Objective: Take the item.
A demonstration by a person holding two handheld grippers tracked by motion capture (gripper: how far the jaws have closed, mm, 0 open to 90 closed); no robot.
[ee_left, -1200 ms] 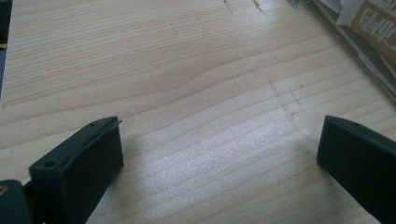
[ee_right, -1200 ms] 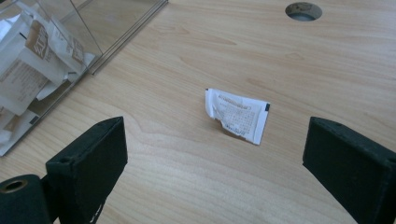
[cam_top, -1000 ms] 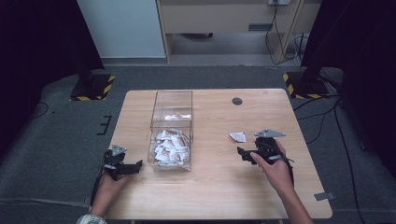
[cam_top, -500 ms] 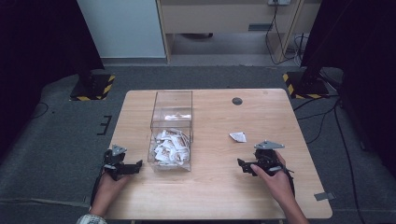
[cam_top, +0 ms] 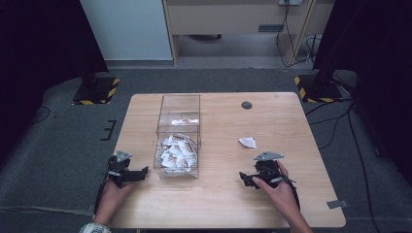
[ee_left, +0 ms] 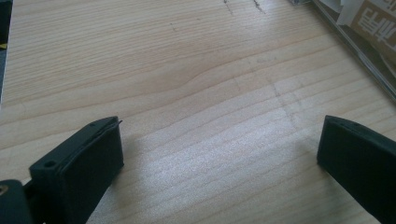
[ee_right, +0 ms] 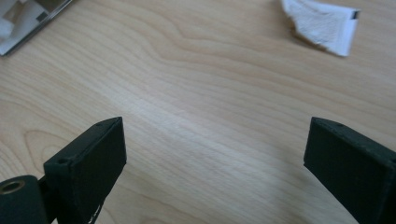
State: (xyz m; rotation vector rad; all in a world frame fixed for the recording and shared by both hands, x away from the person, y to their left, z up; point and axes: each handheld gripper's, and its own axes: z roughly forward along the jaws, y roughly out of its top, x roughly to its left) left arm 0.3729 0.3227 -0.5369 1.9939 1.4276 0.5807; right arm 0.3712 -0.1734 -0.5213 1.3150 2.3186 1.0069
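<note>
A clear plastic box (cam_top: pixel 178 136) stands left of the table's middle and holds several white paper packets (cam_top: pixel 176 151). One loose white packet (cam_top: pixel 248 142) lies on the wood to its right; it is torn-edged in the right gripper view (ee_right: pixel 322 23). My right gripper (cam_top: pixel 244 178) rests low near the front edge, below that packet and apart from it. Its jaws are open over bare wood (ee_right: pixel 215 158). My left gripper (cam_top: pixel 141 173) sits just left of the box's near corner, open, with nothing between its jaws (ee_left: pixel 219 158).
The box's near wall (ee_left: pixel 364 42) shows at the upper right of the left gripper view, and its corner (ee_right: pixel 28 18) at the upper left of the right gripper view. A dark round hole (cam_top: pixel 247 105) marks the table's far side. The table's left edge (ee_left: pixel 4 56) lies close by.
My right gripper has drawn back toward the front edge, away from the loose packet. The left gripper has stayed in place.
</note>
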